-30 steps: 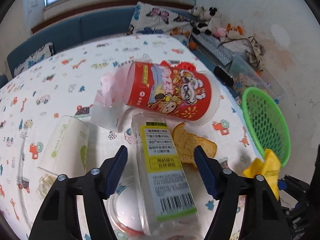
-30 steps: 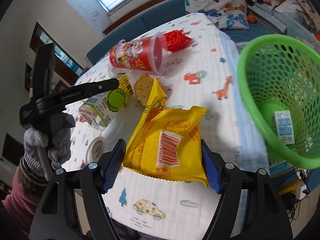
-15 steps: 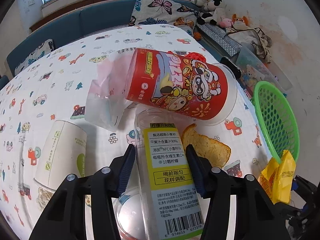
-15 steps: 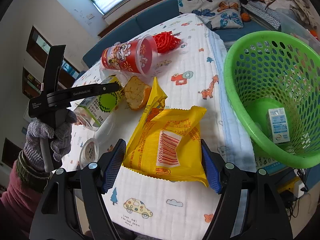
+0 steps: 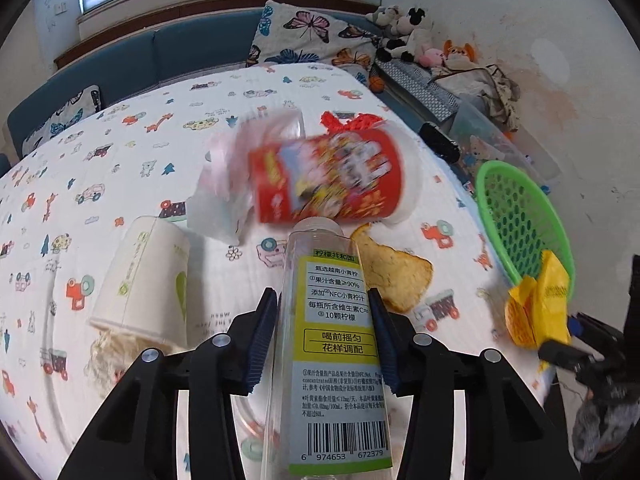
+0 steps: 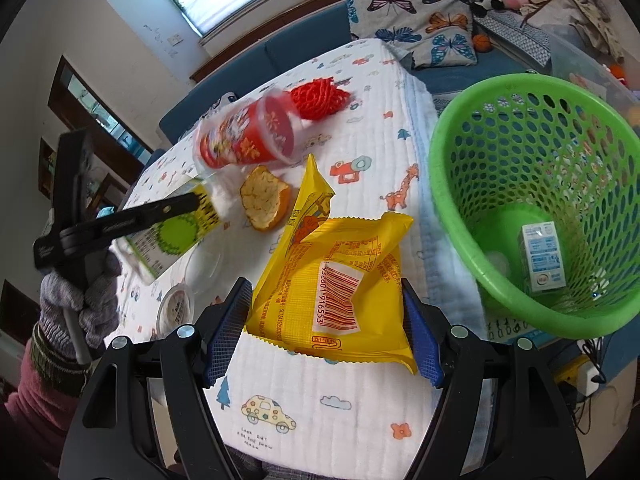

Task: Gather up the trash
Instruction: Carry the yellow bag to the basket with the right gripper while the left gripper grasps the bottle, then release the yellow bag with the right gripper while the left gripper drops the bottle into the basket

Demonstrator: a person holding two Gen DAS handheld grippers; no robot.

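Observation:
My left gripper (image 5: 323, 332) is shut on a clear plastic bottle (image 5: 332, 344) with a yellow-green label, held above the table. The bottle's cap end touches a red snack cup (image 5: 332, 180), which is blurred. My right gripper (image 6: 323, 312) is shut on a yellow snack wrapper (image 6: 332, 280), held over the table's near edge, left of the green basket (image 6: 452, 184). The basket holds a small white carton (image 6: 542, 256). The wrapper also shows in the left wrist view (image 5: 540, 304), and the bottle in the right wrist view (image 6: 172, 236).
On the patterned tablecloth (image 5: 120, 168) lie a white paper cup (image 5: 148, 276), a crumpled clear bag (image 5: 224, 192), an orange peel (image 5: 396, 272), red netting (image 6: 318, 94) and a small round lid (image 6: 176, 308). A blue sofa with cushions stands behind.
My left gripper has closed on the bottle and lifted it; the red cup has been knocked and is rolling. My right gripper has moved nearer the basket with the wrapper.

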